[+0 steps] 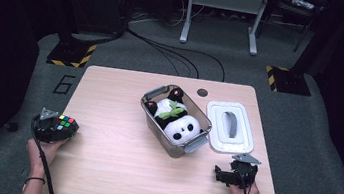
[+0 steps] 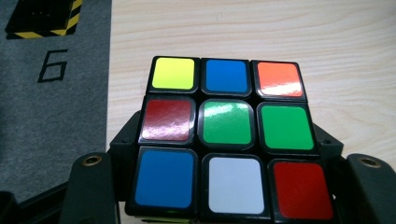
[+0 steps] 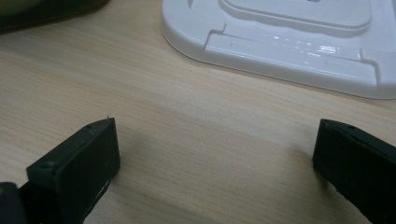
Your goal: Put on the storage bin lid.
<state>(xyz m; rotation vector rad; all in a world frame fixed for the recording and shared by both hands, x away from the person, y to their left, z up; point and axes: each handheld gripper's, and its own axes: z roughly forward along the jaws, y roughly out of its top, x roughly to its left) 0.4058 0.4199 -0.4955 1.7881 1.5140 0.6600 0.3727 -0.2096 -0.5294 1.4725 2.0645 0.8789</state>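
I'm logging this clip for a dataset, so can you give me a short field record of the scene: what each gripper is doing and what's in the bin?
left gripper: shut on puzzle cube, at the table's left edge
right gripper: open, holding nothing, low over the table
bin: clear, open, holds panda plush
lid: white, flat on the table right of the bin

High view overlooks the table (image 1: 115,170); tool views sit close above it.

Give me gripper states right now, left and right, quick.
Left gripper: jaws closed on the puzzle cube.
Right gripper: jaws open, nothing between them, over the table near the white lid.
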